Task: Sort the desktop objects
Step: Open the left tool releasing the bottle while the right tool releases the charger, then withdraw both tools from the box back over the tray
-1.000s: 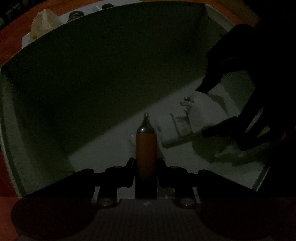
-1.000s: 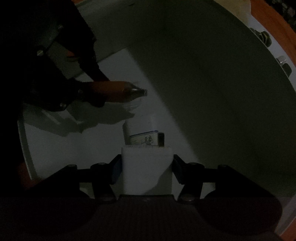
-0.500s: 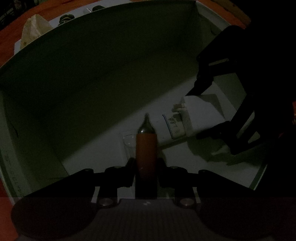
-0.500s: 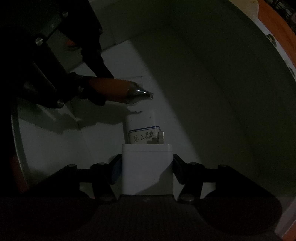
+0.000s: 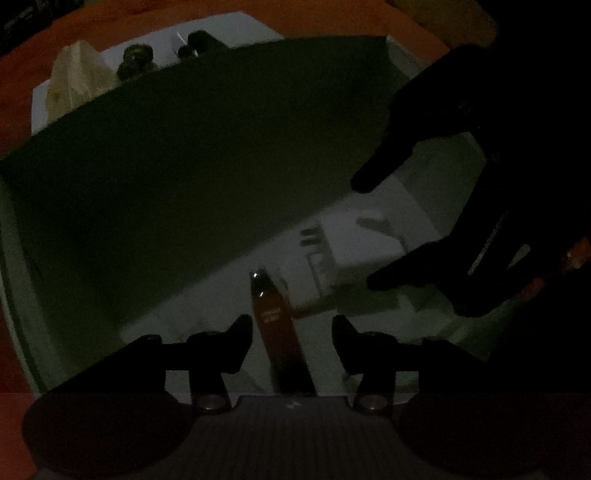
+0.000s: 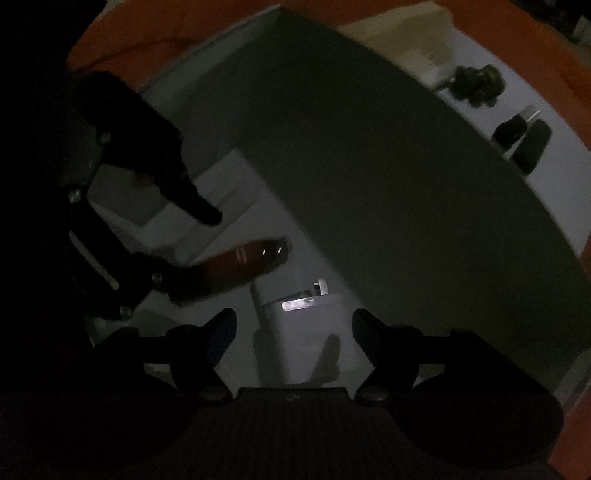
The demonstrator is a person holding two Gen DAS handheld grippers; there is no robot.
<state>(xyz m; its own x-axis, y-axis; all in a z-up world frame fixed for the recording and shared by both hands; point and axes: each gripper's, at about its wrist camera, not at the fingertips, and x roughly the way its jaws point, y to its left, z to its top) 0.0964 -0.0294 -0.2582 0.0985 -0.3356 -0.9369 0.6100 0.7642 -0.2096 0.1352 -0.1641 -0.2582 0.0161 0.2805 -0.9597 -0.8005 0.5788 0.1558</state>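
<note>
**desk_sorter:** Both my tools are hanging inside the white box (image 5: 184,177) right now. My left tool (image 5: 291,328) is spread wide, fingers well apart, and the orange cartridge (image 5: 275,325) with the silver tip is lying between them. I can't tell if either finger is touching it; there's a gap showing on both sides, so nothing's clamping it.

**pixelpeeper:** And the right one? It's so dark in there.

**desk_sorter:** Yeah, lighting is terrible. My right tool (image 6: 293,328) is also standing wide open, and the white charger block (image 6: 306,332) is sitting on the box floor between its fingers, with space on each side. Its metal prongs (image 6: 320,286) are pointing away from the camera, toward the far wall.

**pixelpeeper:** Are the two things close?

**desk_sorter:** Very. From the right wrist view the orange cartridge (image 6: 243,264) is angling in from the left, its silver end just beside the charger's far end. Whether they're touching, I can't say. From the left wrist view the charger block (image 5: 332,258) is lying just right of the cartridge tip, with the right tool (image 5: 388,236) looming dark over it.

**pixelpeeper:** Anything outside the box?

**desk_sorter:** An orange surface (image 6: 155,29), a white sheet (image 6: 561,162) behind the box wall with some dark little objects (image 6: 476,83), too dim to name.
</note>
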